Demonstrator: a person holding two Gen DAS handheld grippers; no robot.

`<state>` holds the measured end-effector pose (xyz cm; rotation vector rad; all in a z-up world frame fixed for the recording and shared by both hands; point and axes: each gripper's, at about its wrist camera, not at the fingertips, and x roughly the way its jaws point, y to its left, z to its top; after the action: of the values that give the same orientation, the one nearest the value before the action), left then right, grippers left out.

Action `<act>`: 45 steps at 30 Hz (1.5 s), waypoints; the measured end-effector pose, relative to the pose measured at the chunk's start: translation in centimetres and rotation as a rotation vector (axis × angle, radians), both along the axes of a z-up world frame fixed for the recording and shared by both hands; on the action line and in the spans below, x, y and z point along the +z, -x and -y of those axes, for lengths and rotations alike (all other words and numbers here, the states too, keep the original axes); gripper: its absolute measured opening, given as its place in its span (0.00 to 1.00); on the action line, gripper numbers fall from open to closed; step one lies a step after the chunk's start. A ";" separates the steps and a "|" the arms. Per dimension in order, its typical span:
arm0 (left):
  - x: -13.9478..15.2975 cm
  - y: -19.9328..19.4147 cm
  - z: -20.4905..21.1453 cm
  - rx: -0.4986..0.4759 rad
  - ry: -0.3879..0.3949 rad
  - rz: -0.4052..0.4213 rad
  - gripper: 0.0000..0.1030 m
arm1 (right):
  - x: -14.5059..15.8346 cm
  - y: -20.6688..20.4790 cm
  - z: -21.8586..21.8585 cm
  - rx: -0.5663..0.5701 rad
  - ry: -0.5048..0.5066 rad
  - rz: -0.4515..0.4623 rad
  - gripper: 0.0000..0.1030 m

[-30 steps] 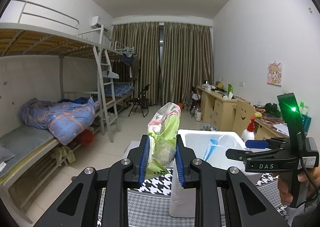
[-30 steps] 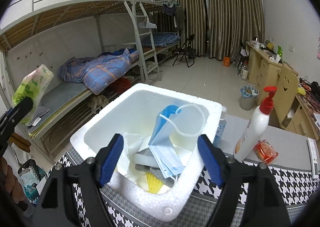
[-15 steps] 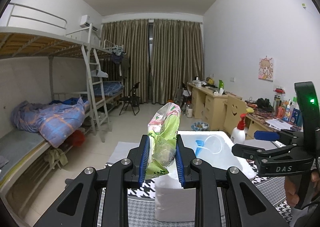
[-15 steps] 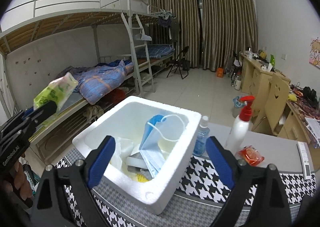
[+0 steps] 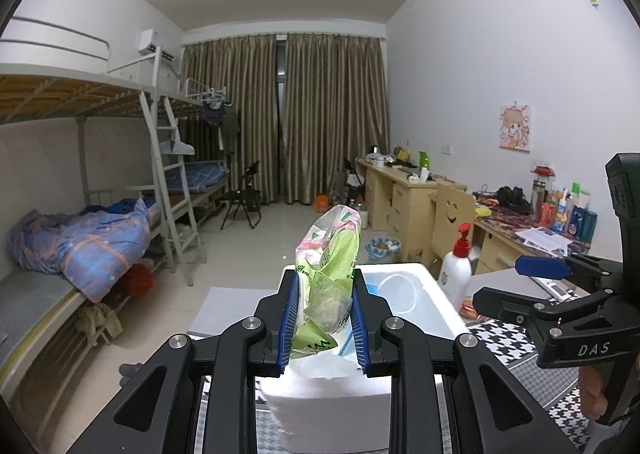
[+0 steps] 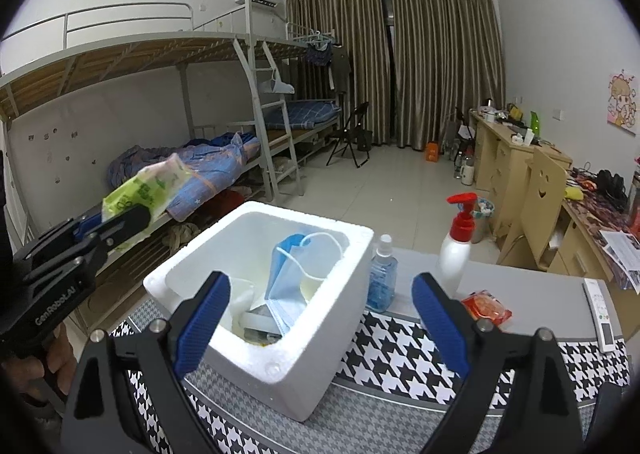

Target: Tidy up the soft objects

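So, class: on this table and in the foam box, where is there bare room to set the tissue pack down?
Free: the houndstooth cloth between the foam box and red packet; the grey top between pump bottle and remote. Crowded: the box's near half, with the mask. Its far corner looks open.

Mask (image 6: pixel 298 274) in foam box (image 6: pixel 280 366), bottles (image 6: pixel 382 278) right — packet (image 6: pixel 486 306) beyond.

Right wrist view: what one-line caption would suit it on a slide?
Open right gripper hovers over a white foam box holding a blue face mask, while the left gripper grips a green tissue pack.
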<state>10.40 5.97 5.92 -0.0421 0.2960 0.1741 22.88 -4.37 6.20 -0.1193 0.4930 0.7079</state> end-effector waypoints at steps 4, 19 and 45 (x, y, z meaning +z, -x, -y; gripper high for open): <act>-0.1 -0.8 0.7 -0.020 -0.006 -0.011 0.26 | -0.2 0.3 1.0 -0.014 -0.004 0.004 0.92; -0.6 -3.8 2.5 -0.092 -0.004 -0.067 0.26 | -1.3 -0.4 4.7 -0.078 -0.029 -0.027 0.92; -2.2 -7.3 1.6 -0.053 0.025 -0.152 0.90 | -2.1 -0.9 6.9 -0.130 -0.033 -0.054 0.92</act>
<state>17.72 4.34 3.67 -0.0454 0.4501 0.1216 23.78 -11.27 4.07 -0.0368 0.5359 0.5931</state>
